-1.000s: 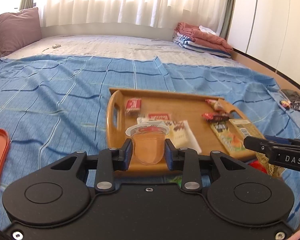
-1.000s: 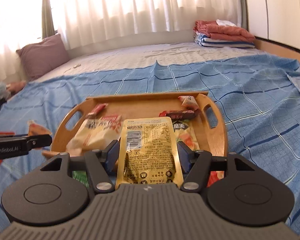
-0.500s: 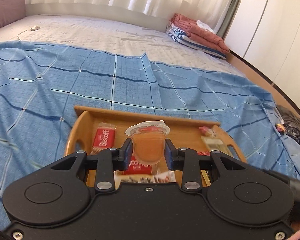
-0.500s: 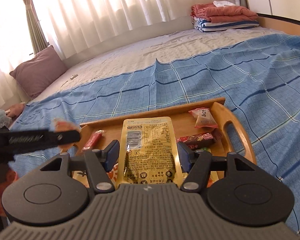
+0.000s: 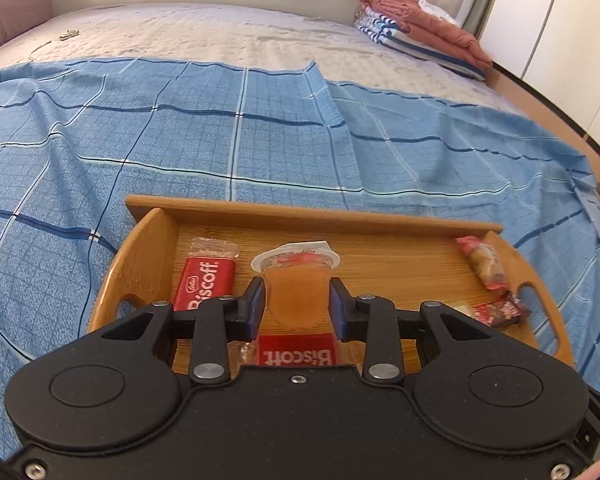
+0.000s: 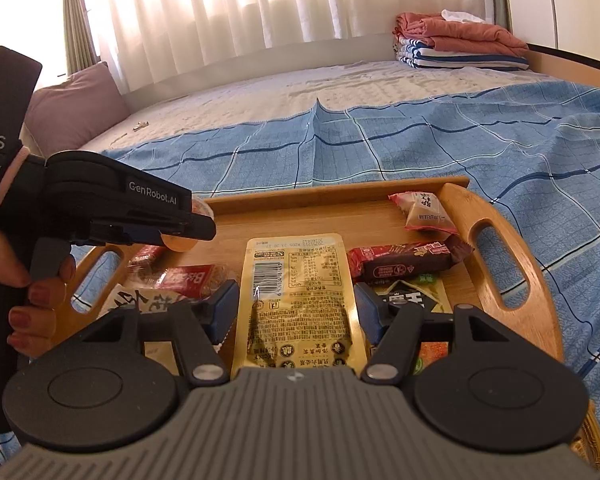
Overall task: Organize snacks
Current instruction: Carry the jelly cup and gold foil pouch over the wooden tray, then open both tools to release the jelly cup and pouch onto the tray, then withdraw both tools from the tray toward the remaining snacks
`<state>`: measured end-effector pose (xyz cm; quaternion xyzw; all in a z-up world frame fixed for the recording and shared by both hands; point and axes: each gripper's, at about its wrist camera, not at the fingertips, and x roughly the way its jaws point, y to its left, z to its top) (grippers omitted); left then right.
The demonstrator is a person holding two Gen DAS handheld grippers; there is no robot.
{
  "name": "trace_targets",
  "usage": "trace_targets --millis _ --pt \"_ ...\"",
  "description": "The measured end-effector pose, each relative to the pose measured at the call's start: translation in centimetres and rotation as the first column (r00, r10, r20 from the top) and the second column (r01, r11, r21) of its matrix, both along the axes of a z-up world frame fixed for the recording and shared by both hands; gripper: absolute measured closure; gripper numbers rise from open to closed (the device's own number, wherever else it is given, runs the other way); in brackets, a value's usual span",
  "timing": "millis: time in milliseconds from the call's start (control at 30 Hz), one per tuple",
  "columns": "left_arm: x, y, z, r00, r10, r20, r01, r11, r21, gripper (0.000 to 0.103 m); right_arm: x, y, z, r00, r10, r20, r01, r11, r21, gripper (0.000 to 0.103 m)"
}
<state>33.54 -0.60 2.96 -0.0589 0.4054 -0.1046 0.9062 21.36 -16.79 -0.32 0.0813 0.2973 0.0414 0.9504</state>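
Above the wooden tray (image 5: 356, 216) on the bed, the left tongs (image 5: 297, 304) grip an orange jelly cup (image 5: 296, 288); the right tongs (image 6: 296, 312) clamp a yellow pouch (image 6: 298, 300).

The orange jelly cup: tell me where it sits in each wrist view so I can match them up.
Left wrist view: the orange jelly cup is centre frame, clamped in the left gripper.
Right wrist view: far left, only its base peeks out below the left gripper.
Shared landmark: the wooden tray beneath it.
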Motion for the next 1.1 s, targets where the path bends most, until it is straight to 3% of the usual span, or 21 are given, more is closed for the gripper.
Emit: trace_targets --millis 400,800,867,967,1033,1100 --pt "0.4 0.2 -1.1 1.000 0.010 -0.009 -0.009 0.999 0.050 0.071 0.1 0.0 -1.3 1.000 -0.017 -0.003 0.017 1.000 -0.010 0.038" --pt "-0.1 0.1 -1.1 1.000 0.020 -0.006 -0.020 0.998 0.052 0.070 -0.3 0.1 -1.3 1.000 -0.020 0.011 0.020 1.000 0.005 0.035" --pt "-0.5 0.3 -0.6 1.000 0.022 -0.009 -0.022 0.999 0.024 0.054 -1.0 -0.5 -0.6 0.999 -0.025 0.042 0.023 0.999 0.038 0.021" --pt "-1.8 0.6 1.2 1.000 -0.004 0.030 0.005 1.000 -0.001 0.033 -2.2 -0.8 0.9 0.995 -0.017 0.102 0.015 1.000 0.019 0.015" --pt "-2.9 0.7 2.4 0.998 -0.010 0.058 0.009 1.000 0.016 0.024 -2.9 -1.1 1.9 0.992 -0.018 0.126 0.019 1.000 -0.002 0.014" --pt "-4.3 0.9 3.7 0.996 -0.029 0.085 0.027 0.999 0.022 0.022 -3.9 -1.6 2.7 0.990 -0.027 0.139 0.027 1.000 -0.001 0.013"
